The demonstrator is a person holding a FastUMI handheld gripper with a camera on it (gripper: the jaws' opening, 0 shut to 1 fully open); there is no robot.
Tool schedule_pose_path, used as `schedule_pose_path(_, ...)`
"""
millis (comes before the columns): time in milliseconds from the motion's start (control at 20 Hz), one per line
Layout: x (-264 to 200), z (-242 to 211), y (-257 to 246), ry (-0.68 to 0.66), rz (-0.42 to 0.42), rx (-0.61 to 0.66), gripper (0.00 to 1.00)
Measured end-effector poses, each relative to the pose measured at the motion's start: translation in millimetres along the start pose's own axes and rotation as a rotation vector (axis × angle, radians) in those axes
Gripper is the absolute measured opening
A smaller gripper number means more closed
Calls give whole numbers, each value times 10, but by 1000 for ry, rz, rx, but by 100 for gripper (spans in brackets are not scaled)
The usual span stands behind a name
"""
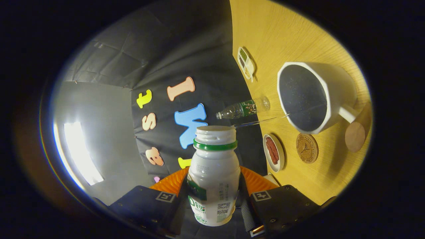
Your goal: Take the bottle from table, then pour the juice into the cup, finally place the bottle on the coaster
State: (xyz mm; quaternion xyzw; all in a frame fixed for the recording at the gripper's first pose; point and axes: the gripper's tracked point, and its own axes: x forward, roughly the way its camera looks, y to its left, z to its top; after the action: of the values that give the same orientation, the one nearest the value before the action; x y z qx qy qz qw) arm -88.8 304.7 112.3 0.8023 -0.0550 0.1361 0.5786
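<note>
A white bottle (214, 176) with a green neck ring and an open mouth is clamped between my gripper's (214, 196) two fingers, which press on its sides. The view is rolled, so the wooden table (282, 30) stands almost vertical and the bottle is tipped. A thin stream of liquid (259, 121) runs from the bottle's mouth into the white cup (310, 96) with a dark inside, beyond the fingers. The round cork coaster (307, 148) lies on the table just beside the cup.
A clear plastic bottle (244, 109) lies near the cup. A small white dish with red food (274, 152) sits next to the coaster. A white divided box (246, 63) rests farther off. A round wooden piece (355, 136) sits by the cup's handle.
</note>
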Motion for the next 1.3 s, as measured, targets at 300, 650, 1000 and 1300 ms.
schedule_pose_path(300, -24, 18, -35, -2, -12, 9, 69)
schedule_pose_path(650, -18, 46, -7, -10, -20, 21, 69)
schedule_pose_path(1000, -25, 40, -13, -14, -28, 43, 69)
schedule_pose_path(1300, -43, 64, -21, -24, -40, 68, 69)
